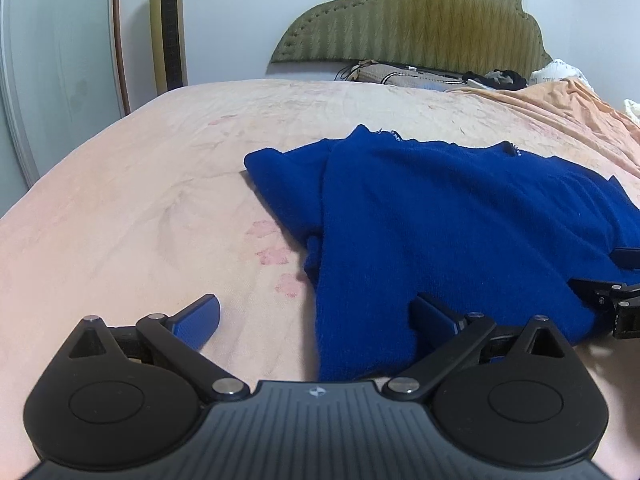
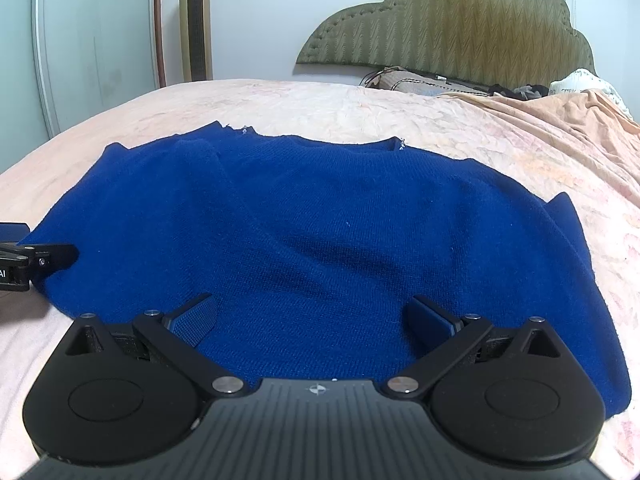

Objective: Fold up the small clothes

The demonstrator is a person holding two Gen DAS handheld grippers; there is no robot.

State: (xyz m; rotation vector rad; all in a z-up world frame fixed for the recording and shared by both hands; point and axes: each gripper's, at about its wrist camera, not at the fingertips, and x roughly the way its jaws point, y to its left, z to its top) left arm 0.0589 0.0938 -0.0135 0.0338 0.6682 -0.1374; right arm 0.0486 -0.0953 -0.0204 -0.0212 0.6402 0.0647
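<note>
Across the bed (image 2: pixel 328 100), spread with a pale pink floral cover (image 1: pixel 132 208), lies a blue knitted sweater (image 2: pixel 320 220), laid flat with its neckline toward the headboard (image 2: pixel 460 28) and its hem toward the cameras.

At far left, beside the bed: a pale wardrobe door (image 2: pixel 92 40) with flower stickers, then a tall gold tower fan (image 2: pixel 195 20) against the wall.

Left of the sweater: left tongs (image 1: pixel 316 322), spread wide and low over the bed, gripping nothing. One blue-padded finger (image 1: pixel 200 320) over bare pink cover, the other (image 1: pixel 434 316) over the sweater's near left corner. Seen from the left wrist camera, a folded or bunched part of the sweater, seemingly a sleeve (image 1: pixel 288 184), along its left side, reaching down toward the hem.

Further right: right tongs (image 2: pixel 312 318), likewise spread wide, both fingers over the blue knit near the hem, pinching nothing. Cannot tell whether either pad touches the fabric. Small pale beads at the neckline (image 2: pixel 402 144). Right edge of the sweater draped down to the pink cover, a small pointed bit of fabric sticking up at the right shoulder.

Beyond, at right: an olive padded headboard with a scalloped outline, a patterned pillow (image 2: pixel 420 80) and dark clothes (image 2: pixel 516 90) at its foot, an orange blanket (image 2: pixel 560 120) rumpled along the bed's right side, and something white (image 2: pixel 584 80) behind it.
</note>
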